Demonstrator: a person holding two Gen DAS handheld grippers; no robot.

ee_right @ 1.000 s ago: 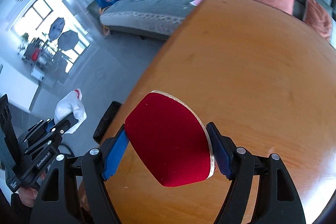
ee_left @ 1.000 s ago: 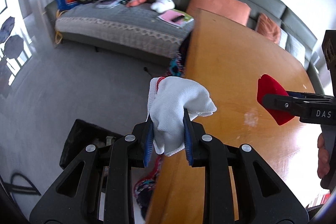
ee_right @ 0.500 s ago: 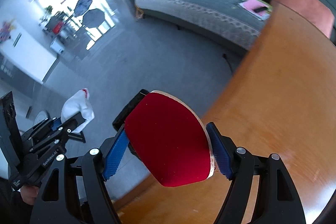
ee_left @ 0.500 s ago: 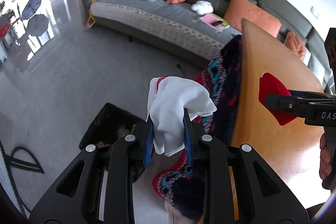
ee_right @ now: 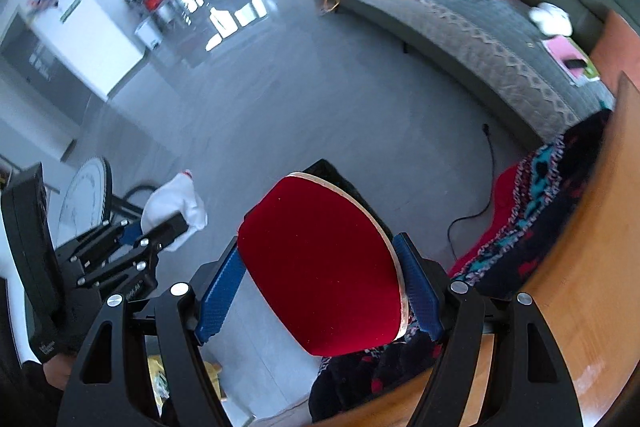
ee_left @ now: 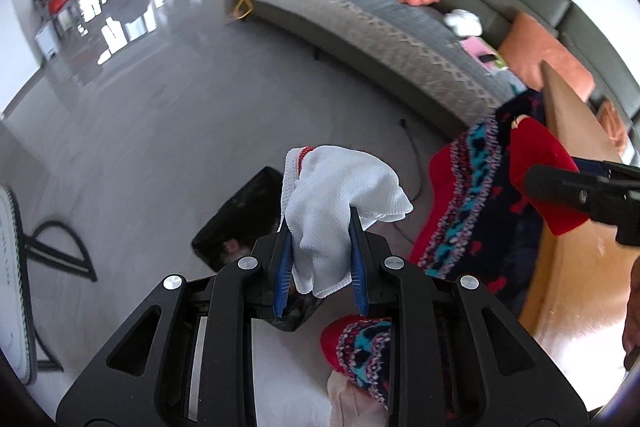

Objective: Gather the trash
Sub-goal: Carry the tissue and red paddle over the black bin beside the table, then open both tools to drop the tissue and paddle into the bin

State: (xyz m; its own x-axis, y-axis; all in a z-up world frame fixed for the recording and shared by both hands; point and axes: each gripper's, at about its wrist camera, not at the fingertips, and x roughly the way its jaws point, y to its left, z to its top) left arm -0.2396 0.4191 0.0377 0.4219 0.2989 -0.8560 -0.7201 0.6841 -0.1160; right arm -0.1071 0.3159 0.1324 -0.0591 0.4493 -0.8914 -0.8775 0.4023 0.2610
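Left gripper (ee_left: 320,251) clamped tight on a bunched white cloth (ee_left: 336,195), the fabric spilling out above and ahead of the blue pads. Right gripper (ee_right: 320,279) closed wide across a red paddle (ee_right: 320,263), one pad on each edge of the blade, the red face turned up toward the camera. Just beyond and below both sets of fingertips, a black bin (ee_left: 244,215) on the grey floor (ee_left: 160,107), its mouth partly hidden behind cloth and paddle, with something pale lying inside. To the right of the fingers, a patterned knit throw (ee_left: 480,187) draped over the edge of a wooden table (ee_left: 576,267); farther out, a long grey sofa (ee_left: 400,27). Judged as the carry step: both items held over the floor near the bin, neither yet released. Next move likely calls for bringing each load squarely above the bin's opening, then spreading the fingers so cloth and paddle drop in rather than catch on the rim.
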